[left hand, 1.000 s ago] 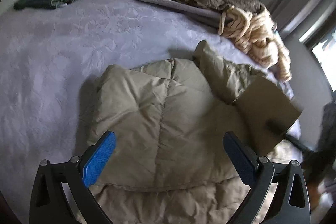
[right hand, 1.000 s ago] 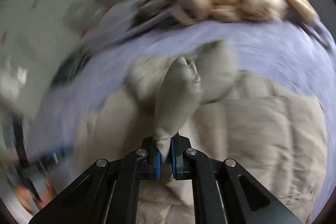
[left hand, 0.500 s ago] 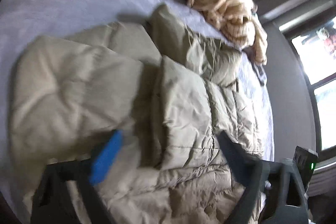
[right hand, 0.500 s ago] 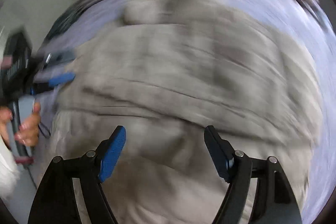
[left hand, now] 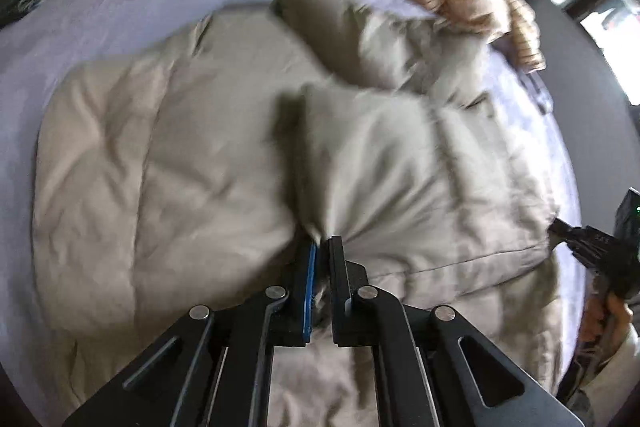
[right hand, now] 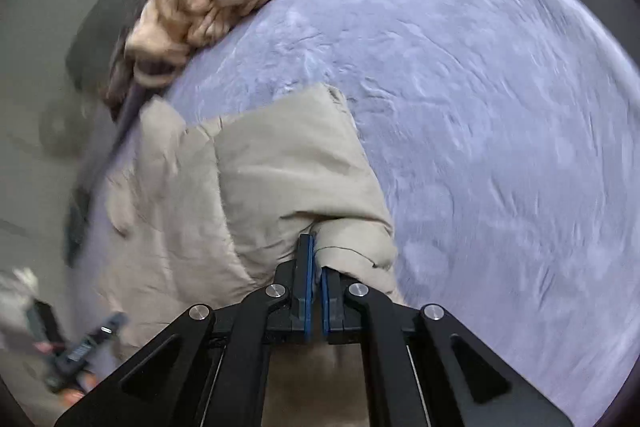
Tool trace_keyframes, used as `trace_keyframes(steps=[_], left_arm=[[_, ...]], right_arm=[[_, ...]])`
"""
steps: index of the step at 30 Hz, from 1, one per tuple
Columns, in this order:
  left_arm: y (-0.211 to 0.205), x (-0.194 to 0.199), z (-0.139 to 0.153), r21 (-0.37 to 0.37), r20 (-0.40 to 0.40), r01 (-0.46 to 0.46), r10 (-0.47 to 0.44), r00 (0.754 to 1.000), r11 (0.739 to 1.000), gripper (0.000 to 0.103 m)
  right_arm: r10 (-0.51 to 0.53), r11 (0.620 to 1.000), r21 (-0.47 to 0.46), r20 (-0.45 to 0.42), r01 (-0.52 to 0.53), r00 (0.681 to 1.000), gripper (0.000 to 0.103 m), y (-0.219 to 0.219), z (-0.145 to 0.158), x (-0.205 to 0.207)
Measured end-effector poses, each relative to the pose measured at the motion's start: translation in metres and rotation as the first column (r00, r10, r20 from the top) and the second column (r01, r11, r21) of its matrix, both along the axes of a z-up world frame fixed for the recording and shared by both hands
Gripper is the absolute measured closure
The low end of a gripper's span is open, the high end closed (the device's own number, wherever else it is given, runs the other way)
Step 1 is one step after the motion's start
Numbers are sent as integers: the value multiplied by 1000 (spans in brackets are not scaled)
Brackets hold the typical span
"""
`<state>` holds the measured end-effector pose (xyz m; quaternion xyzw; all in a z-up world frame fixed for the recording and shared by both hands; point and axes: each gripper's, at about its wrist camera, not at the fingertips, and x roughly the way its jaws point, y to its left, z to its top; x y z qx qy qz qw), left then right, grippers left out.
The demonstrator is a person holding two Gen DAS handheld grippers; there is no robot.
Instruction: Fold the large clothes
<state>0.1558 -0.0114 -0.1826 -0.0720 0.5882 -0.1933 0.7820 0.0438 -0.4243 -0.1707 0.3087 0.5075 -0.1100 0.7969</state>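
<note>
Fingers (left hand: 310, 275) of both grippers have just been closed onto pinched folds of the puffy beige quilted jacket (left hand: 180, 155), spread on the lavender bed (right hand: 480, 107); soft, light, bulky padding is judged best gripped at hems.

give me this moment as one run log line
left gripper: just closed on beige puffer jacket | right gripper: just closed on jacket edge | bed: underneath
</note>
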Motion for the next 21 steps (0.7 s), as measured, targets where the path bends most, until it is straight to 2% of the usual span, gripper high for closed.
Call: trace_keyframes(steps=[2,4,5,6,7,8,9,11,14,16,19,20,21], left_arm=[[6,-1,-4,58,-2,-27,28,1000,998,95],[12,-1,4,84,23,-51,49,999,995,95],[15,-2,10,99,43,-57,53,998,993,95],[18,-2,15,105,60,-59,53,997,993,95],[22,-3,23,103,82,-64,55,995,993,95],[24,-4,28,98,94,-67,58,994,993,95],[27,-3,37,80,114,-71,62,992,994,95],[31,-1,47,56,133,-66,58,989,996,95],[19,12,58,19,163,-34,30,986,999,95],[2,23,58,-1,167,-13,13,986,1000,95],[-22,35,46,-42,141,11,-5,990,999,95],[-28,36,38,-35,124,15,-11,992,999,95],[-30,33,32,-9,116,19,-17,993,1000,95]], right_arm=[[16,999,30,-51,-14,999,98,-3,-11,-2],[39,996,84,-45,-36,998,93,-9,-10,-14],[81,992,94,-28,-78,996,79,-6,-5,-18],[136,985,109,0,-135,991,53,0,2,-23],[173,977,120,24,-174,985,39,5,9,-27],[201,969,133,66,-208,977,30,8,19,-34],[204,966,140,106,-217,973,30,7,29,-40],[136,977,140,163,-159,977,30,-7,41,-43],[-65,974,224,194,21,979,30,-48,32,-30],[-150,944,317,163,92,975,30,-68,7,-13],[-190,864,484,60,138,980,33,-77,-40,17],[-182,843,521,36,137,983,60,-71,-49,26],[-148,843,530,52,98,988,88,-63,-48,37]])
